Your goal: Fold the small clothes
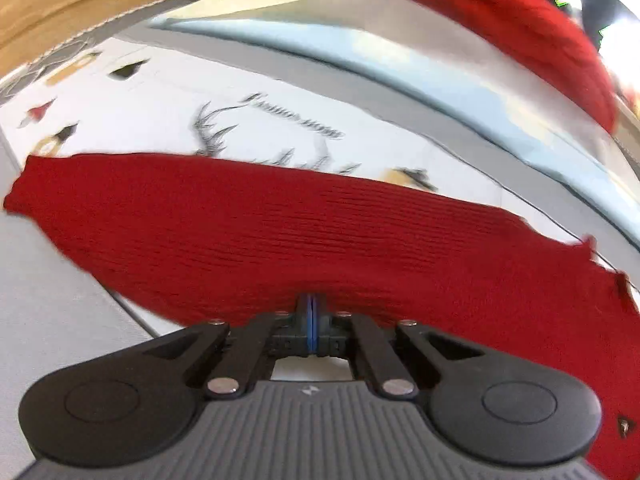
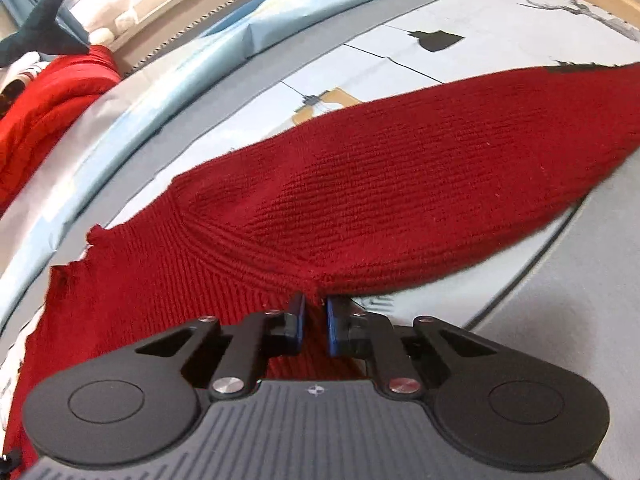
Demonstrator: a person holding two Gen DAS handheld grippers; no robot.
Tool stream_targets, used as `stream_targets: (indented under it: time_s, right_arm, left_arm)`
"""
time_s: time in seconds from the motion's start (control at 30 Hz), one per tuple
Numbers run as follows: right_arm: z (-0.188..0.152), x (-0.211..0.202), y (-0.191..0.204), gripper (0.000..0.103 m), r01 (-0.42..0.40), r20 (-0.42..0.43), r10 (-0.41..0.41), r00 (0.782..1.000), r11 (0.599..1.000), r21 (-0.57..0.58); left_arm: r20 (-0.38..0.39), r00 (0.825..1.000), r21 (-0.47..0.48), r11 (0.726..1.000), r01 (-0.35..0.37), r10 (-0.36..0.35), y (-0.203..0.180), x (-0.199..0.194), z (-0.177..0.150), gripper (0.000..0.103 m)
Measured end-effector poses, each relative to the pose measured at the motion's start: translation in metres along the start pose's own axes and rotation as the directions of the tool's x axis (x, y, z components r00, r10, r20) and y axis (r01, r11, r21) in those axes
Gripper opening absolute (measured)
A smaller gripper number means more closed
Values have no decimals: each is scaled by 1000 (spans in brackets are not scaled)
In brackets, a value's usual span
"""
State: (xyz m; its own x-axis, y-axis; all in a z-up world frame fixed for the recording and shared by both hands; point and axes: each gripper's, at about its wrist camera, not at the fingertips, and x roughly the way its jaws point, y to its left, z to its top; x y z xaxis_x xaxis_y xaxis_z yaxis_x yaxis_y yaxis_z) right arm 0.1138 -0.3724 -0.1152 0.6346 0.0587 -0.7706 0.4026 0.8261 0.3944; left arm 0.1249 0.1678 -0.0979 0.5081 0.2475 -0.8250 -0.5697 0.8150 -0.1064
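So the dark red knit garment (image 2: 400, 168) lies spread on the printed sheet (image 1: 168, 92), unfolded, its near edge pinched by left gripper (image 1: 312, 312) and right gripper (image 2: 314, 312).

Knit sweater (image 2: 400, 168) lying across the bedspread (image 1: 280, 92)

Another knit pile (image 2: 44, 116) is sitting far left, with a plush shark (image 2: 40, 36) lying behind it.
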Motion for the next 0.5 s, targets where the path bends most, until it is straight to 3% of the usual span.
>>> stream_targets:
  time_s: [0.07,0.13,0.23,0.27,0.37,0.5]
  right_arm:
    - [1,1,-4,11,-15,-5,15,1000,1000,20]
    - [3,0,-5,11,-25,-1,25,1000,1000,17]
    - [8,-5,-7,11,-40,37,40,999,999,2]
    - [9,-5,-8,11,-43,35,43,998,999,10]
    - [7,-7,-5,12,-15,14,15,1000,1000,5]
    - [7,-17,3,25,14,-33,-16,999,999,-51]
  left_arm:
    - [-96,986,-100,987,123,-133,11,9,5,3]
    - [-129,959,-81,966,245,-254,5,3,5,13]
    - [-172,945,0,959,283,-279,-9,-2,-2,31]
    - [-197,936,1,954,298,-292,-10,-2,-5,32]
    - [-197,939,8,958,288,-281,-6,-12,-6,32]
    - [-253,924,91,944,317,-286,-7,-20,-9,39]
